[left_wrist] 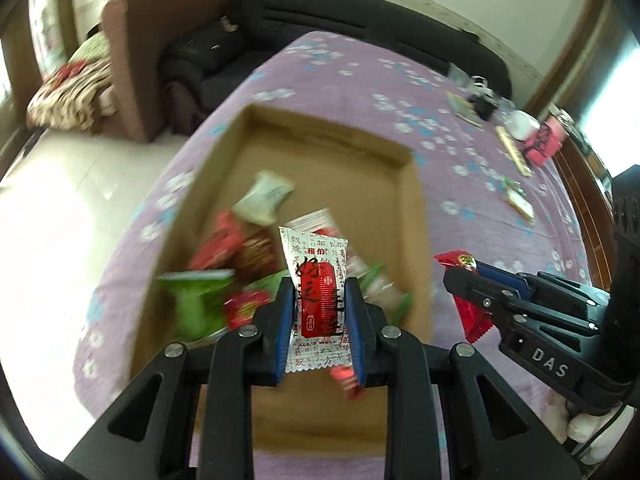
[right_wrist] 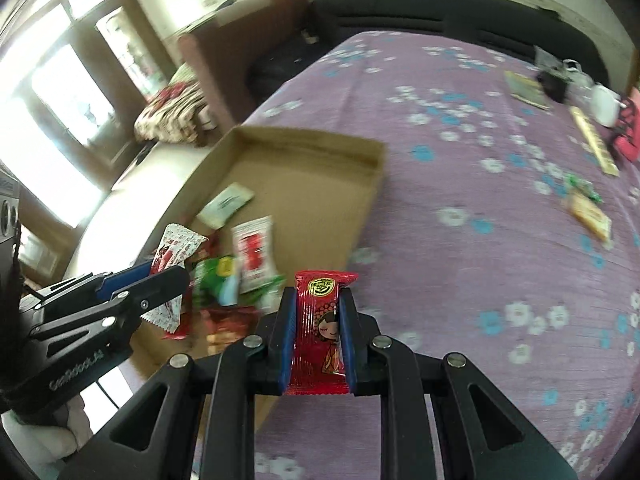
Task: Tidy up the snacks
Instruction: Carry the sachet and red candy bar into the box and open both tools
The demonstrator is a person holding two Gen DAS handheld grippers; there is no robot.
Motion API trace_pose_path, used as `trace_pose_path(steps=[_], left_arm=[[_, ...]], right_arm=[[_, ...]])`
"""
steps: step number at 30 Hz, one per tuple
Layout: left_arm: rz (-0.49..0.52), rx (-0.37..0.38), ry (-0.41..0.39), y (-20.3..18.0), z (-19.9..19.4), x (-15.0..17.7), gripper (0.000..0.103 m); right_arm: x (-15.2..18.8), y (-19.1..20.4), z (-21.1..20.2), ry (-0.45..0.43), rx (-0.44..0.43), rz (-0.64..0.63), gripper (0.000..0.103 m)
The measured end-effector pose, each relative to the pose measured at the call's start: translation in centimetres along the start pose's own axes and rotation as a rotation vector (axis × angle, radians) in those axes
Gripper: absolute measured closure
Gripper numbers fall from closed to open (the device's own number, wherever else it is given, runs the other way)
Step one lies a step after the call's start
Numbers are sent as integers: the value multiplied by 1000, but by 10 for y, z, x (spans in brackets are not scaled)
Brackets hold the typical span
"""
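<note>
L claw (left_wrist: 320,312) clamped on a white/red snack packet (left_wrist: 318,292), held upright above the near end of the cardboard tray (left_wrist: 416,216), which sits on the purple floral cloth (left_wrist: 360,76) of the counter. R claw (right_wrist: 318,332) clamped on a red snack packet (right_wrist: 322,328) w/ cartoon girl print, held over the cloth just beside the tray's right wall, outside it. Tray's near half holds a loose pile of snacks (right_wrist: 228,276) (green, red, white wrappers; blurred), and one more packet (right_wrist: 590,210) lies on the cloth well apart to the right.
</note>
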State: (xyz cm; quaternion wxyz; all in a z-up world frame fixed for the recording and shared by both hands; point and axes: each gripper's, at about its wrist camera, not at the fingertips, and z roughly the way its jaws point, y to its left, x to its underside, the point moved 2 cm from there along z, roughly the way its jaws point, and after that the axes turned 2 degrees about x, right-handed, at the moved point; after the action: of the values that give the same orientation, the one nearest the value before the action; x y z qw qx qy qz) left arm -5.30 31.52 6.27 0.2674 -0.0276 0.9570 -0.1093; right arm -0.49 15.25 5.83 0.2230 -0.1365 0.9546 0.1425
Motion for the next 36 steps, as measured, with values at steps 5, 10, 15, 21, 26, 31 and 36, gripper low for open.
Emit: trace_pose_path(steps=[5,10,15,21,26,31,36], left_arm=[[-48,-9,31,27,3,17,76],[-59,1,55,32,10,28,76],[-40,2,66,28,16,29,76],[-5,-24,49,22,15,26,76],[8,-28,48,18,17,24,76],[-8,-23,55,20,20,22,76],[-22,-21,63,24,26,21,76]], right_arm=[[5,28,17,38,-30,-56,85],[14,51,24,64,-52,-95,85],[14,60,21,62,-58,-98,85],[14,57,19,54,-42,-77,85],[10,52,19,48,-31,-64,85],[6,44,21,47,-13,-53,85],[2,41,23,45,-5,-53,85]])
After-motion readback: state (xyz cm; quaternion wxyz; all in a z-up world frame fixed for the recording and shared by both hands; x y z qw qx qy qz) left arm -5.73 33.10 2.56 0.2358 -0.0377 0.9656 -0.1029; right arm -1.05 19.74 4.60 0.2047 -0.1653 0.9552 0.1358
